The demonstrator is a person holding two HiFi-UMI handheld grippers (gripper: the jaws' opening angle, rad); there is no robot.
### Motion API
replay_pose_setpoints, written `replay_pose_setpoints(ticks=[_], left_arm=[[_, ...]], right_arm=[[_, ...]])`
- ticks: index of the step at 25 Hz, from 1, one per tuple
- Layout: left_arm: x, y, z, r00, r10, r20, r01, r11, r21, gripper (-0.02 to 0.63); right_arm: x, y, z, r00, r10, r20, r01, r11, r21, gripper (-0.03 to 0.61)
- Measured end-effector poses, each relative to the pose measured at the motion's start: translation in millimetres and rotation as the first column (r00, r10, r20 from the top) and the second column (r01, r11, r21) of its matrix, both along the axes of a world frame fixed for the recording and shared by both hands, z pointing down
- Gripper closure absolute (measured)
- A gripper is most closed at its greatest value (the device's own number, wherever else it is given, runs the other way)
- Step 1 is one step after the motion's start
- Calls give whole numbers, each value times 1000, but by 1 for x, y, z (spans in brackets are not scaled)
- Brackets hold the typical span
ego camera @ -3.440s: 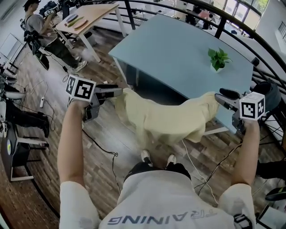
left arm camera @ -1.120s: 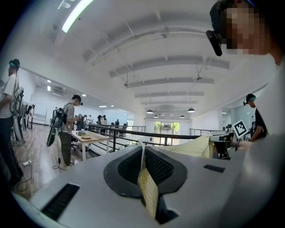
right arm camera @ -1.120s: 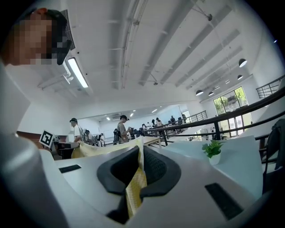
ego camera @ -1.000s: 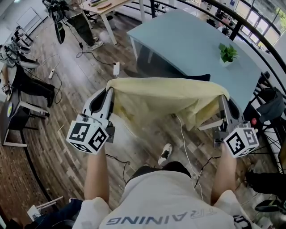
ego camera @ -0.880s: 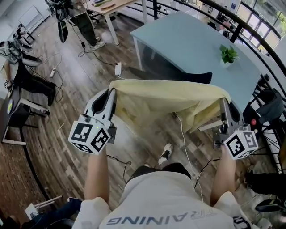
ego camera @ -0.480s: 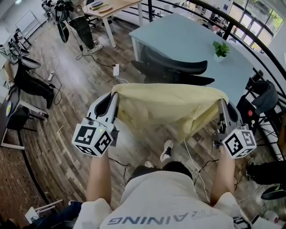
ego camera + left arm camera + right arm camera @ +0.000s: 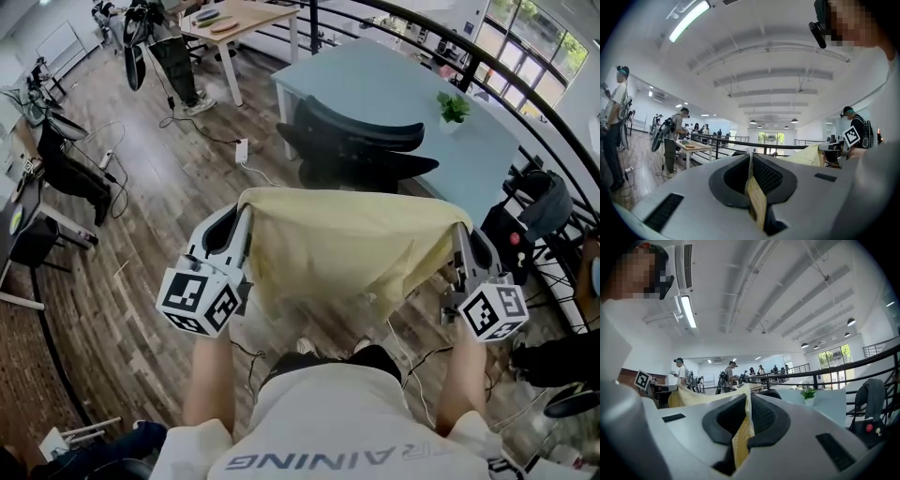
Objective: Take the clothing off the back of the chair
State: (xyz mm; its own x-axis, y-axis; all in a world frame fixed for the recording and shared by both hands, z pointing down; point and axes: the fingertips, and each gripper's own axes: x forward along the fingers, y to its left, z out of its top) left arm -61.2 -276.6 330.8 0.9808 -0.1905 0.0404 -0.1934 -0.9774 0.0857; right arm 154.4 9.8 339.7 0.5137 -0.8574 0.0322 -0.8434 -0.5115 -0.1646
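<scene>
A pale yellow garment (image 7: 349,242) hangs stretched between my two grippers, in front of the person and clear of the black chair (image 7: 361,150). The chair's bare curved back shows beyond the cloth, at the blue table (image 7: 394,89). My left gripper (image 7: 245,208) is shut on the garment's left top corner; in the left gripper view yellow cloth (image 7: 756,201) is pinched between the jaws. My right gripper (image 7: 459,232) is shut on the right top corner, with cloth (image 7: 740,437) clamped in the right gripper view. Both grippers point level.
A small potted plant (image 7: 454,109) stands on the blue table. A wooden table (image 7: 239,16) and standing people are at the back left. Another black chair (image 7: 539,202) and a dark railing (image 7: 525,89) are at the right. Cables lie on the wood floor (image 7: 131,281).
Both grippers have drawn back toward the person with the garment held between them. The cloth has come fully off the chair's back, which now stands uncovered.
</scene>
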Motion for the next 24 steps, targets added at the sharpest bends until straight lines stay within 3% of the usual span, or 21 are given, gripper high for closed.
replay_pose_setpoints(ticks=[12,24], left_arm=[[-1,59,0,999,-38,31,39,999,-8,566],[12,83,3,999,-41,31,42,999,-12,566]], right_arm=[[7,52,-8,999,-40,-13,40,999,-9,544],[20,71,-9,999,-52,-14,52,999,-7,545]])
